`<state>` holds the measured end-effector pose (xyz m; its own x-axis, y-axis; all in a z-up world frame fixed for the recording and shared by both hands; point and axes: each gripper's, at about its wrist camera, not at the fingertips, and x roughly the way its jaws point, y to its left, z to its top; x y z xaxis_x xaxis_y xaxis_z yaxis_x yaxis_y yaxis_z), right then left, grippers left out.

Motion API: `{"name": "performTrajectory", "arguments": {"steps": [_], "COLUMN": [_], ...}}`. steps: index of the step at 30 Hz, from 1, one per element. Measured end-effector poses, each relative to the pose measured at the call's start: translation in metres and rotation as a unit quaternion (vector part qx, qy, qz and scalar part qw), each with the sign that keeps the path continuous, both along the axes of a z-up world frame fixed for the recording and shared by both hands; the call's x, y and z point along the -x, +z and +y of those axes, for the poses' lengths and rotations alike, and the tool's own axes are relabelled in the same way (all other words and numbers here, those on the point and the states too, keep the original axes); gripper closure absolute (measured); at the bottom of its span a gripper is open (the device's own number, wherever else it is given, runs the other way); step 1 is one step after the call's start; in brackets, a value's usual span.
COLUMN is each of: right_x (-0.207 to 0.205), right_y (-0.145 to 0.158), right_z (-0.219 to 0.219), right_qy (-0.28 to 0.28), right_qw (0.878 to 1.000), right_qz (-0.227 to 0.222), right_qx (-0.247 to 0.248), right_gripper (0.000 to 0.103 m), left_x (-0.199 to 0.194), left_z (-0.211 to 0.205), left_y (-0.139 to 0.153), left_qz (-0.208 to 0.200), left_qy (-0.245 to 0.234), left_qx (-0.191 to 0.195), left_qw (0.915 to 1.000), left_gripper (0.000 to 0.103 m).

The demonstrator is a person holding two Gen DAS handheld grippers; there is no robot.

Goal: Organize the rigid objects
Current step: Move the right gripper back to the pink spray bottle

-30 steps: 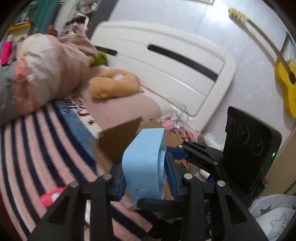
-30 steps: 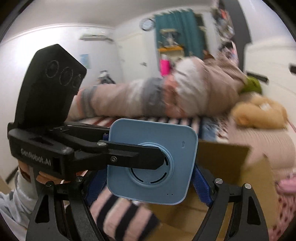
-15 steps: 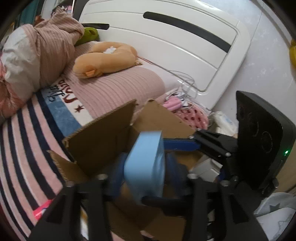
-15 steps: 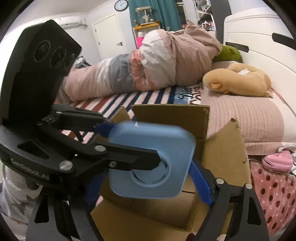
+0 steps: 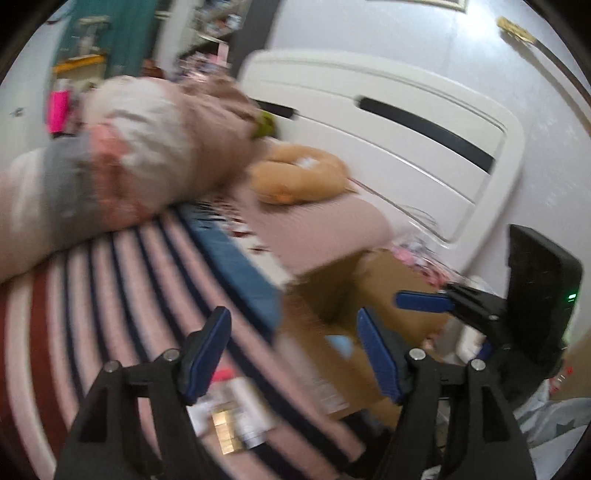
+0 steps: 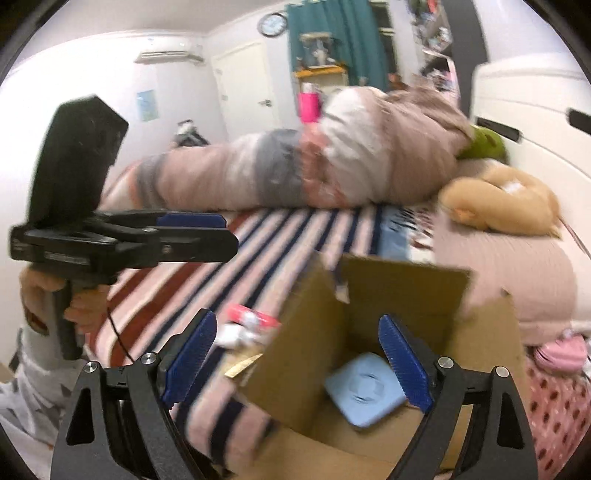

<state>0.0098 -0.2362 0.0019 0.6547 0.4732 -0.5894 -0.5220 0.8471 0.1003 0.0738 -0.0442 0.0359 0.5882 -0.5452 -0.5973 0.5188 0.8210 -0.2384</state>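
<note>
black gripper [image 6: 295, 354], blue ribbed pads [image 6: 404, 363]

Bed items [image 5: 229, 424] blurred (unidentifiable).

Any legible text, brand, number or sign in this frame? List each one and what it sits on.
None can be read.
Side of the left gripper: a lettered strip, too blurred.
Striped bedspread: dark printed lettering near the pillow, smeared by motion.
Wall clock: a dial, numerals too small.
Packets on the bedspread: print, blurred.
Blue square device in the cardboard box: no lettering visible.
</note>
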Motion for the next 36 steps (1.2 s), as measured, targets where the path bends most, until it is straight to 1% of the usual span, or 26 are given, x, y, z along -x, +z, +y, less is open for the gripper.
{"name": "performTrajectory", "arguments": {"steps": [3,5,7,9,10,11,13,14,15,17,20,23,25,27,29,33,34,35,36], "right_x": [0.005,0.006,0.004,0.0,0.0,-0.005,-0.015,-0.022,-0.028,-0.042,-0.063,-0.083,-0.094,-0.106,-0.117,-0.134,-0.137,-0.143,-0.147], "right_y": [-0.001,-0.009,-0.02,-0.038,-0.046,-0.062,-0.086,-0.103,-0.114,-0.132,-0.149,-0.157,-0.16,-0.165,-0.172,-0.171,-0.172,-0.173,-0.173], "right_z": [0.039,0.067,0.09,0.113,0.12,0.127,0.133,0.135,0.136,0.142,0.149,0.151,0.151,0.146,0.143,0.144,0.145,0.151,0.155], "right_qy": [0.044,0.067,0.084,0.094,0.095,0.089,0.068,0.055,0.047,0.019,-0.011,-0.041,-0.06,-0.075,-0.081,-0.083,-0.081,-0.078,-0.079], "right_qw": [0.999,0.998,0.996,0.994,0.994,0.992,0.99,0.988,0.987,0.987,0.988,0.987,0.985,0.978,0.972,0.968,0.966,0.965,0.965], "right_qz": [-0.002,0.007,0.022,0.048,0.061,0.084,0.12,0.144,0.155,0.158,0.151,0.143,0.153,0.185,0.217,0.237,0.244,0.25,0.247], "right_qx": [-0.002,0.0,0.001,0.0,-0.003,-0.009,-0.013,-0.016,-0.013,0.008,0.037,0.056,0.06,0.054,0.045,0.014,0.014,0.026,0.037], "right_gripper": [0.015,0.015,0.016,0.021,0.03,0.038,0.043,0.046,0.048,0.049,0.049,0.049,0.049,0.043,0.032,0.018,0.011,0.01,0.01], "left_x": [0.009,0.014,0.017,0.02,0.021,0.023,0.026,0.027,0.029,0.029,0.027,0.027,0.025,0.022,0.02,0.016,0.016,0.015,0.016], "left_z": [0.048,0.075,0.101,0.121,0.129,0.136,0.145,0.147,0.149,0.152,0.155,0.158,0.16,0.162,0.164,0.169,0.17,0.172,0.173], "left_y": [-0.007,-0.018,-0.034,-0.052,-0.062,-0.072,-0.088,-0.096,-0.104,-0.12,-0.14,-0.15,-0.155,-0.158,-0.16,-0.166,-0.167,-0.168,-0.168], "left_qz": [-0.006,-0.011,-0.004,0.002,0.004,0.009,0.017,0.021,0.025,0.036,0.056,0.067,0.072,0.075,0.079,0.087,0.089,0.091,0.091], "left_qy": [0.059,0.1,0.128,0.152,0.163,0.176,0.187,0.187,0.186,0.187,0.193,0.192,0.192,0.192,0.192,0.194,0.195,0.196,0.197], "left_qx": [0.002,-0.007,0.0,0.0,-0.004,-0.007,-0.002,0.002,0.005,0.01,0.019,0.03,0.035,0.036,0.034,0.035,0.034,0.034,0.032], "left_qw": [0.9983,0.9949,0.9918,0.9884,0.9866,0.9844,0.9822,0.9821,0.9823,0.9816,0.9794,0.9786,0.9781,0.9778,0.9776,0.9766,0.9762,0.9759,0.9757], "left_gripper": [0.034,0.033,0.033,0.033,0.033,0.033,0.033,0.033,0.033,0.033,0.033,0.033,0.033,0.033,0.033,0.033,0.033,0.033,0.033]}}
